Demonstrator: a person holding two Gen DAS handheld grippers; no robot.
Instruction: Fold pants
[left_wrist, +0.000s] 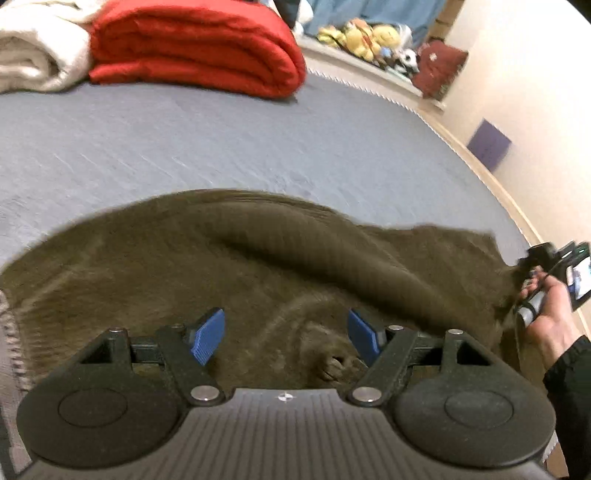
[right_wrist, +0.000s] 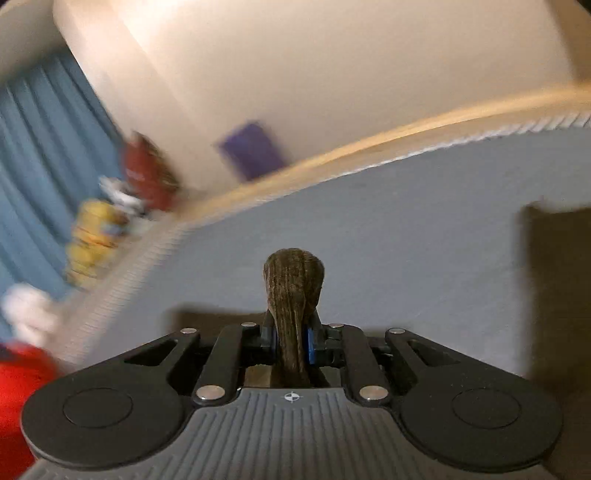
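Observation:
Olive-brown corduroy pants lie spread and rumpled on the grey bed sheet. My left gripper is open just above the pants, blue pads apart, holding nothing. My right gripper is shut on a bunched fold of the pants, which sticks out past the pads. In the left wrist view the right gripper shows at the far right, held by a hand, pulling the pants' edge up off the bed. Another part of the pants lies at the right in the right wrist view.
A folded red blanket and a cream blanket sit at the far side of the bed. Plush toys and a dark red bag line a ledge by the wall. The bed edge runs along the right.

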